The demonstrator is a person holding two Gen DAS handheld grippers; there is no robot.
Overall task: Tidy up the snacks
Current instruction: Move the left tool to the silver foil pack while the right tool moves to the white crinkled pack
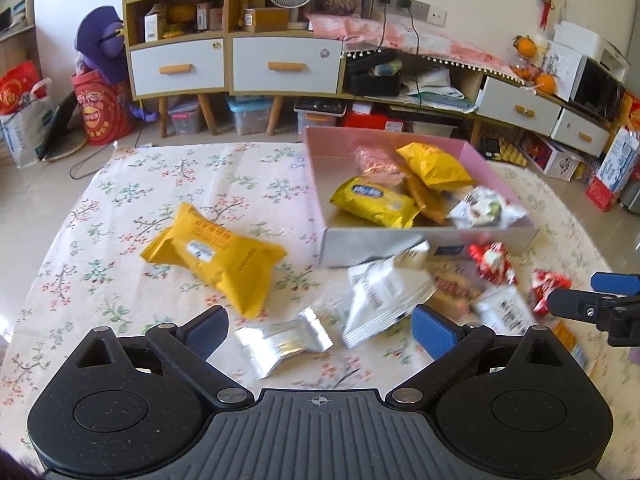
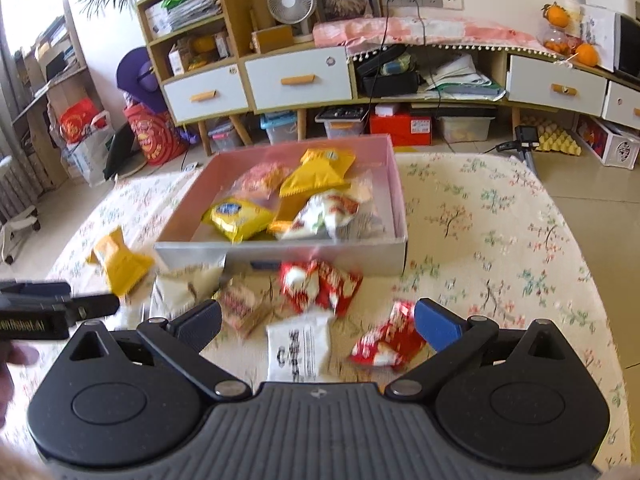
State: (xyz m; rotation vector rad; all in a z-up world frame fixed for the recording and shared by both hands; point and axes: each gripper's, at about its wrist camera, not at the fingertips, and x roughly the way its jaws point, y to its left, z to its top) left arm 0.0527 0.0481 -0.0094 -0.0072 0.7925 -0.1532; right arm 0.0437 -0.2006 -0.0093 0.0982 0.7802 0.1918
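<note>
Right now both grippers are hanging over the flowered desk (image 1: 160, 184) with nothing held, so the step in hand looks like reaching for the next loose snack. In the left wrist view, the left gripper (image 1: 320, 330) is showing its jaws spread wide, with a silver foil packet (image 1: 282, 342) lying between them at the lower middle of the frame and a white pouch (image 1: 384, 292) just to its right; neither pad is touching anything. A big yellow pack (image 1: 218, 256) is lying at centre left, well apart from the box.

The pink-lined box (image 1: 432, 240) is sitting at the upper right of that view, already carrying several yellow, pink and white packs.

In the right wrist view, the right gripper (image 2: 318, 326) is also standing with its jaws spread and empty. A white packet (image 2: 298, 346) is lying between them at the lower middle, a red packet (image 2: 384, 344) is lying by the blue right-hand pad, and two more red packets (image 2: 320, 284) are lying just in front of the box's near wall.

About half the snacks seem to be boxed, with the rest still scattered in front of it.

Next, each gripper probably needs to drop onto a single packet, straddle it cleanly, and close without catching a neighbour, since the packs on the right are crowding each other. After that comes a lift over the near wall into the box.
</note>
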